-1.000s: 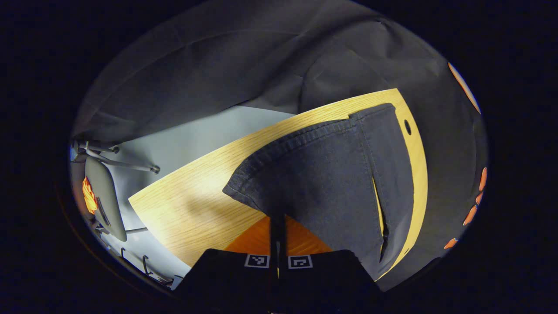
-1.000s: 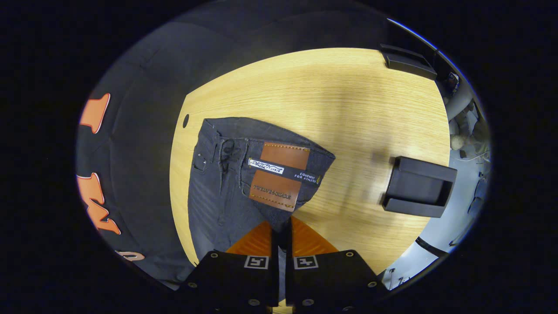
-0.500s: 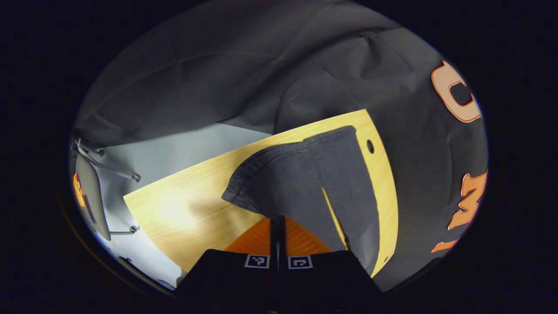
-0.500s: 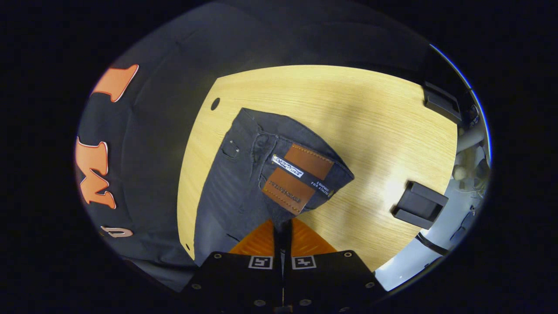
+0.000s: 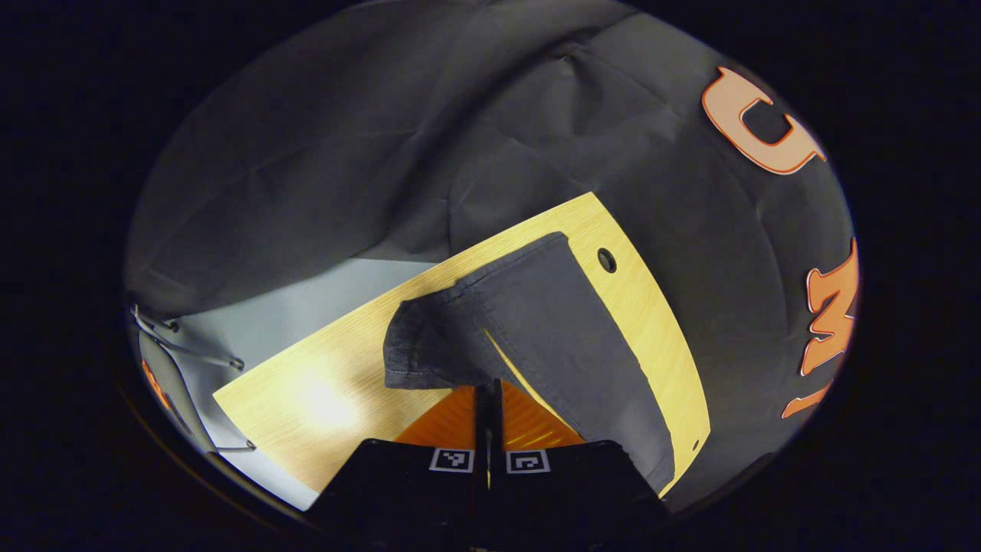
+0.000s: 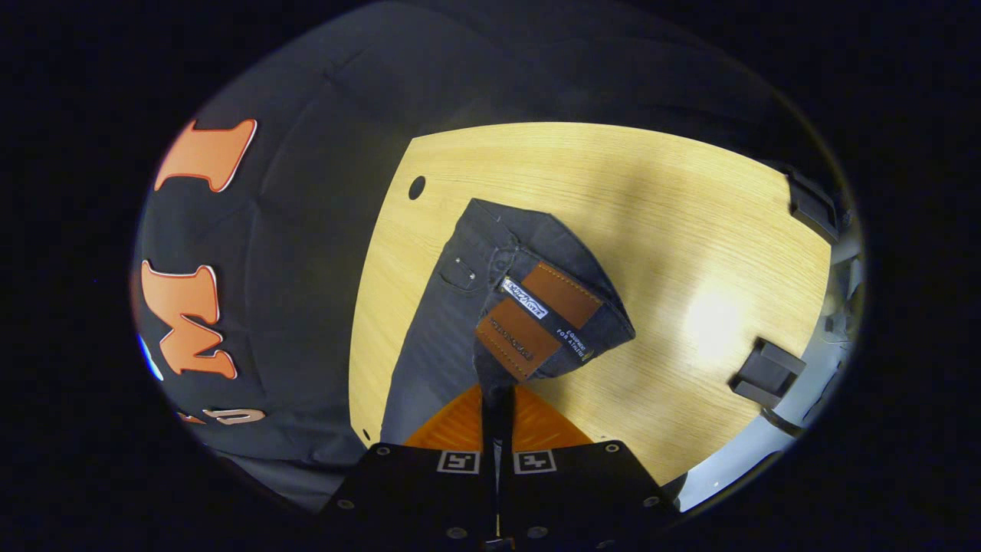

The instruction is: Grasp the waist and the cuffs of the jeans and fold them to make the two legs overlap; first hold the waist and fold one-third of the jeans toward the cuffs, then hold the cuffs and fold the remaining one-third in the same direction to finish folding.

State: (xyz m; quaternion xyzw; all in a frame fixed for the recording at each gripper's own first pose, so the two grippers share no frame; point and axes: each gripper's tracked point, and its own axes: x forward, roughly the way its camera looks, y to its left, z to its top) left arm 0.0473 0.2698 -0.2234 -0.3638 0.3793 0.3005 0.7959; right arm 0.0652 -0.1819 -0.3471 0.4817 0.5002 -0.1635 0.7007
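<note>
Wooden table (image 6: 613, 169) | left gripper (image 5: 488, 395) jaws clamp jeans (image 5: 552, 322) cuff | right gripper (image 6: 498, 399) jaws clamp waist (image 6: 552, 322)

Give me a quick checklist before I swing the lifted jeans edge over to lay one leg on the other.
1. Left gripper shut on the cuff: ok.
2. Right gripper shut on the waist, by the leather patch: ok.
3. Both held ends raised off the table: ok.
4. Rest of the jeans lying on the table: ok.
5. Legs already aligned: not ok, a gap shows between them.
6. Black holder clear of the jeans: ok.
</note>
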